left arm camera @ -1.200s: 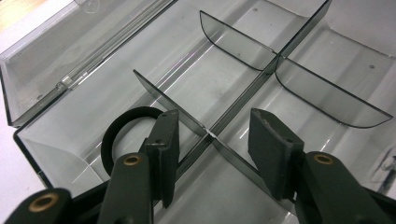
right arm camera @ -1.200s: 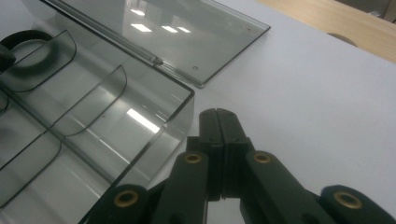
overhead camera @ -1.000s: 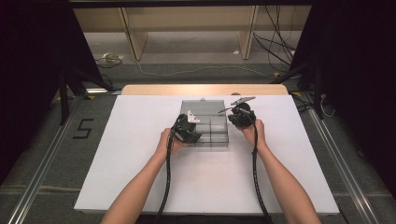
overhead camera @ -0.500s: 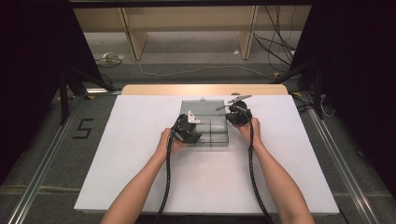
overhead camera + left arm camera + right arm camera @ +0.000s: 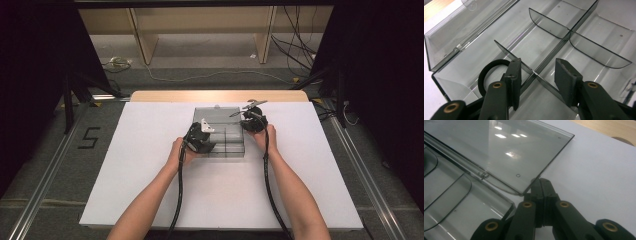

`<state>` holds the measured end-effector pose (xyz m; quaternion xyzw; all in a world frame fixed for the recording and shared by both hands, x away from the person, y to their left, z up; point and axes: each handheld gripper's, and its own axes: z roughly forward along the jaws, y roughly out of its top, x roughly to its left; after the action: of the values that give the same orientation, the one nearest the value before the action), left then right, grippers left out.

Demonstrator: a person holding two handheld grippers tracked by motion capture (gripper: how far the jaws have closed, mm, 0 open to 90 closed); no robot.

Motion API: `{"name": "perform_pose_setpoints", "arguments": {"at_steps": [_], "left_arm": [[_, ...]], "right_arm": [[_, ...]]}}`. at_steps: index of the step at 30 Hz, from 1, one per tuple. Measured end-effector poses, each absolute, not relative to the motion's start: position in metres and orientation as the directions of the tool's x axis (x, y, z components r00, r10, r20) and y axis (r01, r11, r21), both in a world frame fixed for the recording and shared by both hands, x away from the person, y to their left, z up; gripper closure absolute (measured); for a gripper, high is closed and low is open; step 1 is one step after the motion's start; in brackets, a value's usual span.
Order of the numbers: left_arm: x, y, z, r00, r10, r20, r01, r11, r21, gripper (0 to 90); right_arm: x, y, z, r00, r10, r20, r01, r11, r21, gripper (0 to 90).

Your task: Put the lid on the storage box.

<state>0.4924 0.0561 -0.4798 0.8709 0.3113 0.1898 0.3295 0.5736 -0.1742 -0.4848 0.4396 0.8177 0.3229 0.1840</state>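
A smoky clear plastic box point(image 5: 232, 150) with several compartments sits mid-table, its lid point(image 5: 216, 112) folded open behind it. My left gripper point(image 5: 202, 137) hovers over the box's front left part. In the left gripper view it point(image 5: 537, 62) is open, its jaws astride a thin divider point(image 5: 506, 51) without pressing it. A black ring point(image 5: 486, 72) lies in the compartment behind the left jaw. My right gripper point(image 5: 252, 122) is at the box's right rear. In the right gripper view it point(image 5: 541, 181) is shut, its tips just beyond the corner of the lid point(image 5: 506, 150).
The box rests on a white sheet point(image 5: 150, 200) that covers the table, with a wooden strip point(image 5: 165, 96) along the far edge. Curved dividers point(image 5: 596, 53) split the box's other compartments. Black cables trail from both grippers toward the person.
The right gripper has shifted slightly left and down, closer to the lid's right corner. The left gripper has stayed over the box.
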Motion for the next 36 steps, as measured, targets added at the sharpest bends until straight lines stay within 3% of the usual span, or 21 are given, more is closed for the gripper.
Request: {"name": "perform_pose_setpoints", "arguments": {"at_steps": [36], "left_arm": [[0.492,0.056,-0.48,0.731,0.669,0.132,0.414,-0.589,0.694,57.6]], "right_arm": [[0.573,-0.177,-0.474,-0.504,0.863,-0.031,0.523,0.334,0.784,90.0]]}}
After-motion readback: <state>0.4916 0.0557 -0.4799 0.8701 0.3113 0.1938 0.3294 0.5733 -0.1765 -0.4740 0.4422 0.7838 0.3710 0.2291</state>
